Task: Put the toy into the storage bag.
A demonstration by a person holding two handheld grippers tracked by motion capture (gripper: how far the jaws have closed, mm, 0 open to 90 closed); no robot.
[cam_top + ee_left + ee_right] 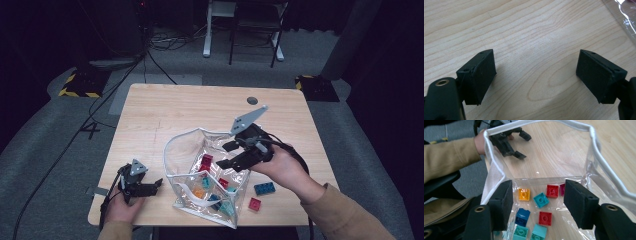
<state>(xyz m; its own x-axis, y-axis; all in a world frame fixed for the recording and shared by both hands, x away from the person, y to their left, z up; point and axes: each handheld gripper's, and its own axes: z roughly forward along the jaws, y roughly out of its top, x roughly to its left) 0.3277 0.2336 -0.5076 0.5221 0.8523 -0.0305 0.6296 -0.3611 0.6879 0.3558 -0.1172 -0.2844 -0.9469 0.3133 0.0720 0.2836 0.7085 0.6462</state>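
Observation:
A clear plastic pouch (172,145) with a white zip rim lies open on the wooden table (200,107). Inside it are several bricks, among them an orange one (524,194), a teal one (541,200), a red one (552,190) and a blue one (522,217). My right gripper (226,155) hovers over the pouch's right side. In the right gripper view its jaws (539,195) stand apart above the pouch mouth with nothing between them. My left gripper (156,185) rests near the table's front left corner, open and empty (536,70), pointing toward the pouch.
A blue brick (264,188) and a red brick (255,204) lie on the table right of the pouch, near the front edge. A round cable hole (252,100) sits at the far side. Cables and furniture legs (206,47) are on the floor beyond.

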